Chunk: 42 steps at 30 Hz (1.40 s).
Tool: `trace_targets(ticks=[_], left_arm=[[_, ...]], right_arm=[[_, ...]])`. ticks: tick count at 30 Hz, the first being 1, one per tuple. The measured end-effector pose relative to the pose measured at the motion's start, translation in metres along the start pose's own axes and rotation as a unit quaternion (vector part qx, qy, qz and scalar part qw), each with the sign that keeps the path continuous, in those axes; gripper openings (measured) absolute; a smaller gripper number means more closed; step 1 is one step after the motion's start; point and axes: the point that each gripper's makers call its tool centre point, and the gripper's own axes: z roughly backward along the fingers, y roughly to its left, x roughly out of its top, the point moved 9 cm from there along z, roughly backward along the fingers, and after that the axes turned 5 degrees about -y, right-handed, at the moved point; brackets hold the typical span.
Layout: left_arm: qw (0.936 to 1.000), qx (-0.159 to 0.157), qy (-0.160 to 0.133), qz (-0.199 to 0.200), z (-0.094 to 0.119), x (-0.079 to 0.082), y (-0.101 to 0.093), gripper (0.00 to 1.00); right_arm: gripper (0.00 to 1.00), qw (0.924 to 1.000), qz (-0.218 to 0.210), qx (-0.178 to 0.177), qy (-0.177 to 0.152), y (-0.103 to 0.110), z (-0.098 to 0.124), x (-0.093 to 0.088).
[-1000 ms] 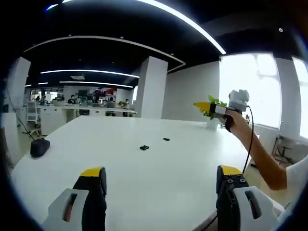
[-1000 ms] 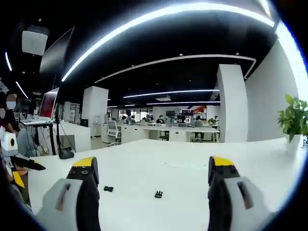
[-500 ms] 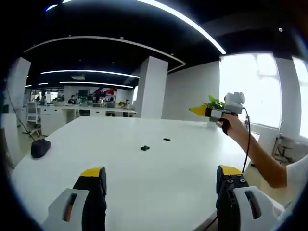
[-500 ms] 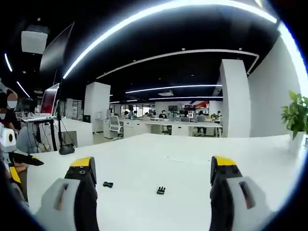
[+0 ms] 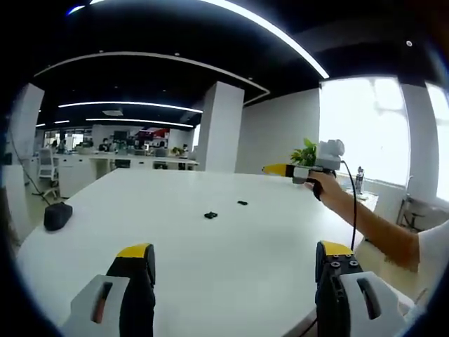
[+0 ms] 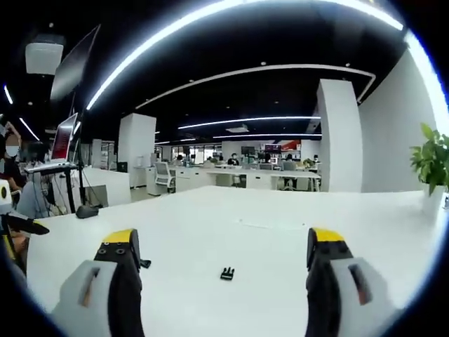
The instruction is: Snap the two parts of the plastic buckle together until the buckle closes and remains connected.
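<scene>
Plant [image 5: 303, 152] behind right gripper [image 5: 270, 169]

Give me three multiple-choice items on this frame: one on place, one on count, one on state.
1. Where do the buckle parts lie?
A. on the white table
B. in the left gripper
C. on the floor

2. How many separate black buckle parts show in the left gripper view?
A. one
B. two
C. four

3. How do the left gripper's jaws stand?
A. shut on a part
B. shut and empty
C. open and empty

Key: 1 A, both buckle parts rest on the white table. 2 B, two pieces lie apart, unjoined. 3 C, the left gripper has its yellow-tipped jaws wide apart with nothing between them.
</scene>
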Motion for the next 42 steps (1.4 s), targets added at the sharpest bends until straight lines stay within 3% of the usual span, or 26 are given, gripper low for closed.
trace_targets(ticks=[6, 18, 27, 42], left_arm=[[1.0, -0.001, 0.004, 0.0, -0.001, -0.001, 0.001, 0.97], [1.0, -0.001, 0.002, 0.002, 0.001, -0.002, 0.004, 0.96], [1.0, -0.001, 0.001, 0.002, 0.003, -0.003, 0.007, 0.96], [1.0, 0.001, -0.001, 0.006, 0.007, -0.006, 0.012, 0.95]], right_arm=[[1.0, 0.9995, -0.03, 0.0, 0.003, -0.004, -0.008, -0.014], [0.99, 0.9991, -0.038, -0.015, 0.013, -0.009, -0.025, -0.033], [0.84, 0.999, -0.041, 0.006, 0.016, -0.006, -0.034, -0.043], [0.82, 0.9965, -0.048, 0.017, 0.066, -0.007, -0.047, -0.061]])
